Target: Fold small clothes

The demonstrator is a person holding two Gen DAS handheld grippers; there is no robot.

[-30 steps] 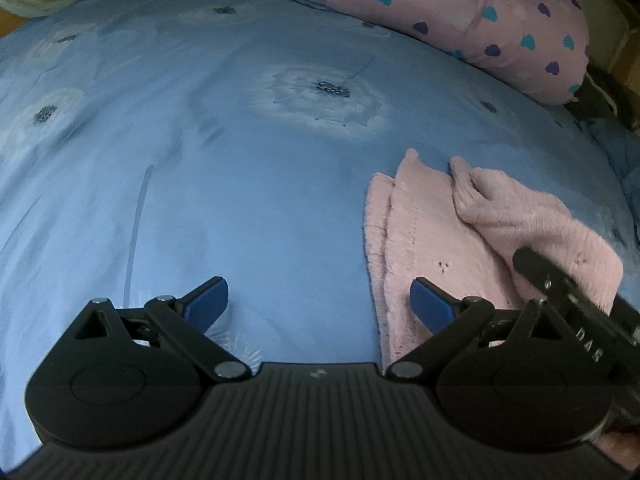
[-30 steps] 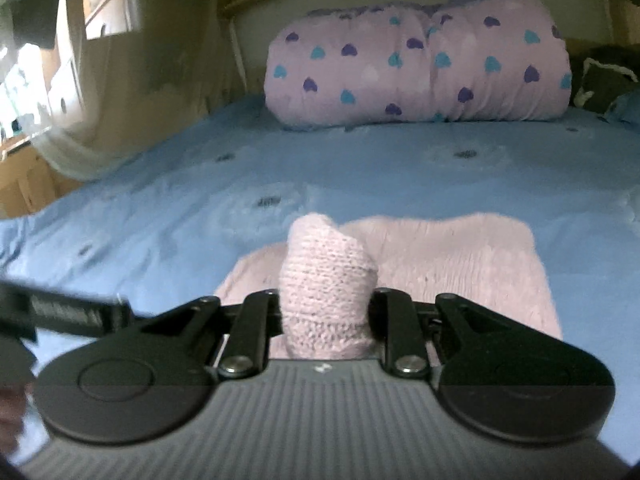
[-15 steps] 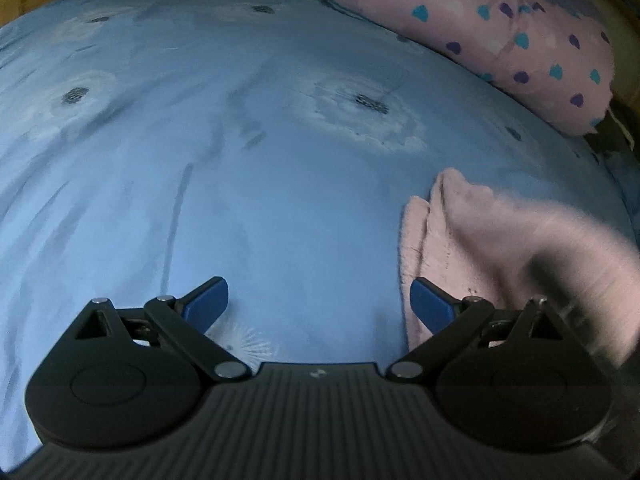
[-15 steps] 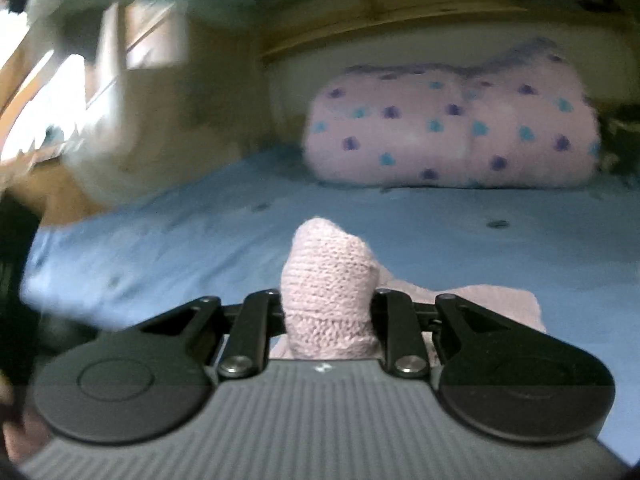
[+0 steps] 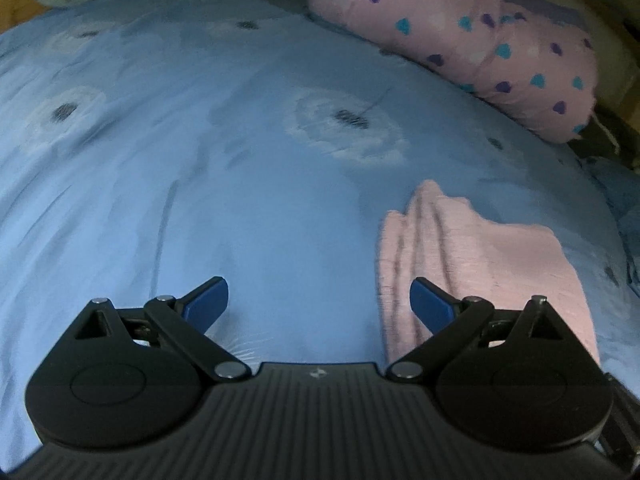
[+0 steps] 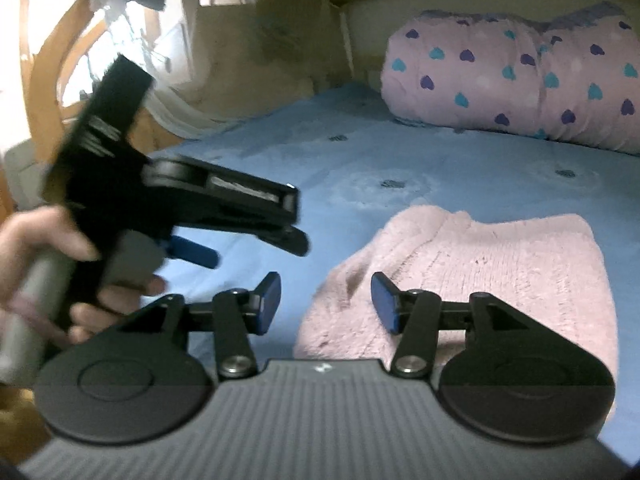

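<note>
Both your grippers are empty: the right gripper (image 6: 325,300) has just been opening, the left gripper (image 5: 319,304) gapes wide. Your pink knit garment (image 6: 500,264) lies folded on the blue bedsheet (image 5: 200,160).

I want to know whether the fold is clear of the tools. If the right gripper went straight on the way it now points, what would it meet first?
Probably the pink knitted garment: the right gripper, fingers just opened and empty, points slightly down over its near edge. Depth is unclear.

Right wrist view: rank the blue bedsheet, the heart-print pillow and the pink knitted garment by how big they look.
1. Blue bedsheet, clearly largest.
2. Pink knitted garment and heart-print pillow look alike; the garment lies nearer the camera, so I won't rank them.
</note>
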